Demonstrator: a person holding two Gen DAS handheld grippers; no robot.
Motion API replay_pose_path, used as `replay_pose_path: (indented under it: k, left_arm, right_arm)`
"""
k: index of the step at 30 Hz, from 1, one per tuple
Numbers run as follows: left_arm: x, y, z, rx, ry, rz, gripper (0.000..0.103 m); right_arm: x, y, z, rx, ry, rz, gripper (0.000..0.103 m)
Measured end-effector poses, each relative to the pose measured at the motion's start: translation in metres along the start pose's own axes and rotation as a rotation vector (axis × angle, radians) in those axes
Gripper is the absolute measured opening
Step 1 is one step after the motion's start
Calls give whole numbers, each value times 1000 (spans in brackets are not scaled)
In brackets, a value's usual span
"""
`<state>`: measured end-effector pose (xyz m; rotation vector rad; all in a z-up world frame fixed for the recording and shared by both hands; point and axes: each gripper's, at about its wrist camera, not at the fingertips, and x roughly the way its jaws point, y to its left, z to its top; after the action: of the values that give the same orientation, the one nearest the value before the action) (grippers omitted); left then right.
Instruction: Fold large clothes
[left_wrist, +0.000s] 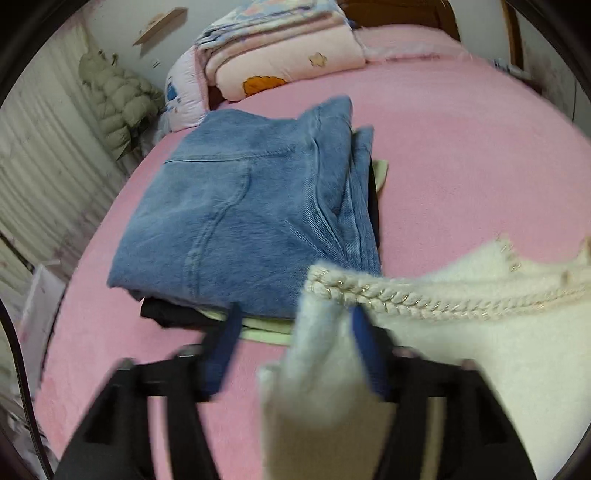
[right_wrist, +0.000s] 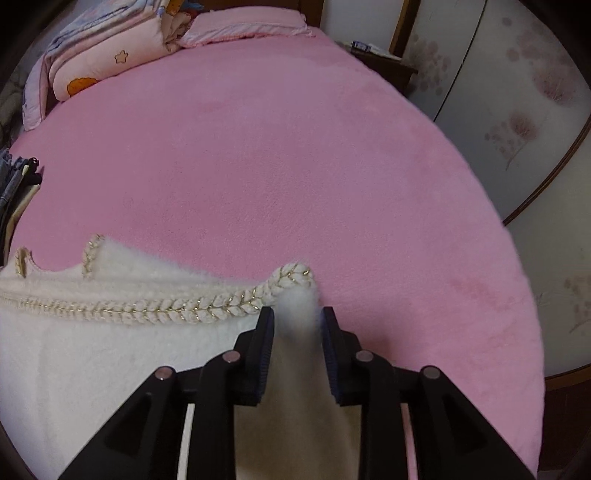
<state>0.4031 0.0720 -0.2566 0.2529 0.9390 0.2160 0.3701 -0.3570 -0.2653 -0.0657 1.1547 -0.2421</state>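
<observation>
A fluffy white knit garment (left_wrist: 461, 332) with a braided gold-thread trim lies on the pink bed (left_wrist: 461, 166). My left gripper (left_wrist: 295, 332) stands open over its left corner. The fabric rests against the right finger only, and the left finger (left_wrist: 221, 350) is clear of it. In the right wrist view the same white garment (right_wrist: 92, 350) spreads to the left. Its right corner sits loosely between the fingers of my right gripper (right_wrist: 297, 321), whose jaws are slightly apart. Folded blue jeans (left_wrist: 240, 221) lie just beyond the left gripper.
The jeans top a stack with a black garment (left_wrist: 166, 312) and a pale green one (left_wrist: 266, 332). Folded quilts (left_wrist: 280, 55) sit at the head of the bed. A puffer jacket (left_wrist: 118, 99) hangs at far left. Wardrobe doors (right_wrist: 517, 110) stand to the right of the bed (right_wrist: 277, 166).
</observation>
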Motion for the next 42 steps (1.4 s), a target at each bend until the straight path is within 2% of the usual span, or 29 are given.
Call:
replay_pose_path:
  k: [3, 5, 7, 11, 13, 16, 19, 21, 22, 25, 28, 31, 33, 36, 42]
  left_arm:
    - [-40, 11, -7, -53, -63, -6, 70]
    - [-72, 12, -18, -91, -89, -31, 70]
    - [-97, 5, -35, -123, -90, -85, 70]
    - [-121, -24, -76, -135, -37, -155, 70]
    - [-120, -40, -100, -128, 11, -166, 70]
    - [-105, -55, -127, -96, 84, -140, 70]
    - [-87, -54, -147, -75, 140, -102, 71]
    - [-82, -43, -154, -80, 119, -103, 73]
    - [-81, -36, -157, -77, 111, -93, 73]
    - [-75, -17, -161, -88, 114, -60, 76]
    - [-69, -3, -162, -95, 115, -62, 76]
    - [-64, -2, -165, -71, 96, -38, 85]
    - [-60, 0, -166, -92, 105, -43, 88]
    - [-54, 6, -162, -117, 120, -53, 88]
    - [-56, 10, -154, -117, 177, -77, 88]
  right_arm:
    - [-42, -4, -5, 47, -79, -2, 27]
    - [-71, 0, -15, 83, -134, 41, 32]
    - [-98, 11, -32, 101, -167, 111, 34]
    - [-122, 63, -77, 54, -117, 289, 33]
    - [-123, 86, -99, -3, -94, 319, 33]
    - [-115, 120, -132, -74, -52, 326, 34]
    - [-96, 121, -148, -120, -29, 255, 32]
    - [-90, 107, -155, -115, -43, 226, 30]
    - [-92, 96, -156, -108, -54, 234, 28]
    - [-90, 62, -161, -120, -65, 93, 31]
    - [-85, 12, -172, -48, -40, 6, 31]
    - [-83, -26, -179, 4, -37, -7, 23]
    - [-80, -29, -182, -6, -33, -3, 23]
    - [-76, -13, -180, -52, -26, -75, 26]
    - [-76, -5, -171, 19, 10, -97, 26]
